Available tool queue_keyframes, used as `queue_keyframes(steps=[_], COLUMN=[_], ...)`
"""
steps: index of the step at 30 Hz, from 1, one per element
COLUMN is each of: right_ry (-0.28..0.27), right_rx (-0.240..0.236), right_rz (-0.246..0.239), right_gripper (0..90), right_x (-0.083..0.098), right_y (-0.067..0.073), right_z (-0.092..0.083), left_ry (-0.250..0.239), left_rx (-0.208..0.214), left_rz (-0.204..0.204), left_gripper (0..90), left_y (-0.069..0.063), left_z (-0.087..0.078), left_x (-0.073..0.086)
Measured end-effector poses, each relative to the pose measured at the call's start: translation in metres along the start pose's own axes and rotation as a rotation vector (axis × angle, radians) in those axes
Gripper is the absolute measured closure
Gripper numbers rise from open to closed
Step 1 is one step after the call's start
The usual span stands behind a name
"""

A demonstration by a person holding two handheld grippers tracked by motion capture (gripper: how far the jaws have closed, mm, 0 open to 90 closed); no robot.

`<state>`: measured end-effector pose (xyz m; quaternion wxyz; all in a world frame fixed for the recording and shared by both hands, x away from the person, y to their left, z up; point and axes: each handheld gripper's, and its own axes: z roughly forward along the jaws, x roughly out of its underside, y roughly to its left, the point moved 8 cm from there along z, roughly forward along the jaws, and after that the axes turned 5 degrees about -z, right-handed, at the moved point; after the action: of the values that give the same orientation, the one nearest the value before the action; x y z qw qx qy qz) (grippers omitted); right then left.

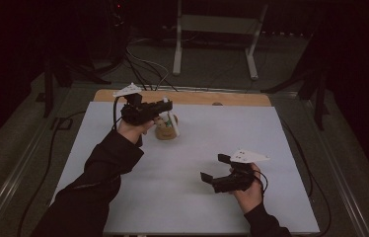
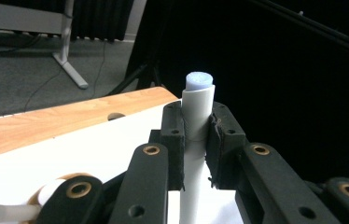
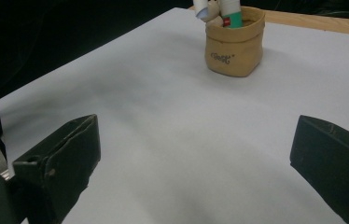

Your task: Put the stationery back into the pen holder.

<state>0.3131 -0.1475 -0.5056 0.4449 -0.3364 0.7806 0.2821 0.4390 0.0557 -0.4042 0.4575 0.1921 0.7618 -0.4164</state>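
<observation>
My left fingers [image 2: 196, 154] are gripping a white tube [image 2: 197, 116] just above the tan pouch [image 3: 234, 44]; tilting it could be tipping the pouch over. My right fingers [image 3: 193, 158], well apart from the pouch, are standing open, empty.

Lab or recording studio, not a home. Black curtains [image 1: 355, 59] all round, grey carpet floor [image 1: 212, 64], loose cables [image 1: 145, 66] trailing across it, 1 white metal stand frame [image 1: 217, 37] behind, and a wooden table [image 1: 182, 97] under a plain white sheet [image 1: 187, 163].
</observation>
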Motion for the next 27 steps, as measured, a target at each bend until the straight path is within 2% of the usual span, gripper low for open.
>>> queue_keyframes(steps=[5,10,13,15,27], right_ry=[0.002,0.001,0.002,0.003,0.006], right_rx=[0.002,-0.006,-0.007,-0.010,-0.021], right_rz=[-0.001,0.004,0.003,0.006,0.013], right_gripper=[1.4,1.4,1.5,1.4,1.5], right_x=[0.000,0.000,0.000,0.001,0.002], right_y=[0.000,0.000,0.000,0.000,0.001], right_z=[0.000,0.000,0.000,0.000,0.001], left_ry=[-0.011,-0.026,-0.028,-0.034,-0.042], left_rx=[-0.016,-0.052,-0.060,-0.084,-0.144], left_rz=[0.004,0.008,0.007,-0.001,-0.009], left_gripper=[79.2,79.2,79.2,79.2,79.2], left_y=[0.005,0.017,0.020,0.031,0.056], left_z=[0.003,0.008,0.009,0.014,0.024], left_x=[-0.007,-0.011,-0.011,-0.010,-0.003])
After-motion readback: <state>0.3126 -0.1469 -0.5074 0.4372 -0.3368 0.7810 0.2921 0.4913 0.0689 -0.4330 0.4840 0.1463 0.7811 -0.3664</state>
